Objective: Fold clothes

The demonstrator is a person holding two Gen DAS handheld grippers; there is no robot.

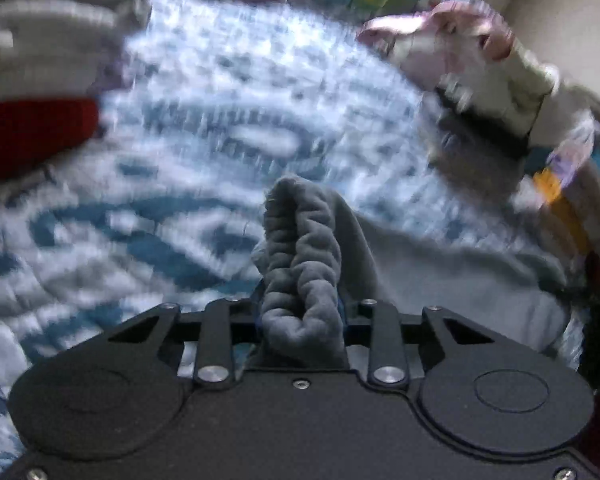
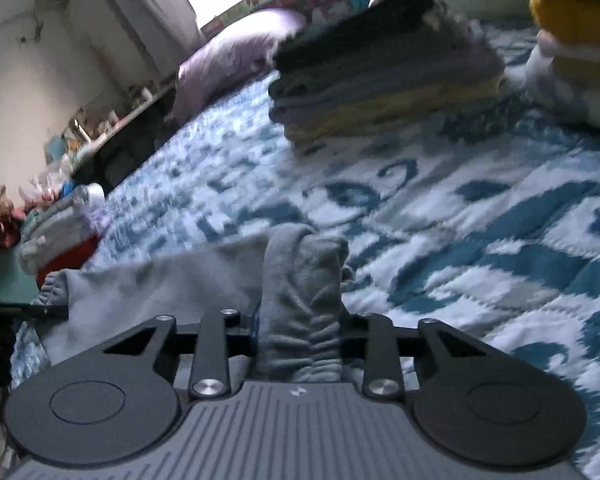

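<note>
A grey fleece garment [image 1: 440, 280] with a gathered elastic band lies over the blue-and-white patterned bedspread [image 1: 180, 184]. My left gripper [image 1: 302, 300] is shut on a bunched part of that band, which bulges up between its jaws and hides the fingertips. In the right wrist view the same grey garment [image 2: 140, 284] stretches off to the left, and my right gripper [image 2: 302, 312] is shut on another bunched part of the band. Both views are motion-blurred.
A stack of folded clothes [image 2: 384, 76] in dark, grey and yellow sits on the bedspread [image 2: 480, 240] further back. A red and grey folded pile [image 1: 32, 92] lies at the left. A lilac pillow [image 2: 236, 56], yellow folded items [image 2: 572, 20] and a cluttered shelf [image 2: 112, 124] border the bed.
</note>
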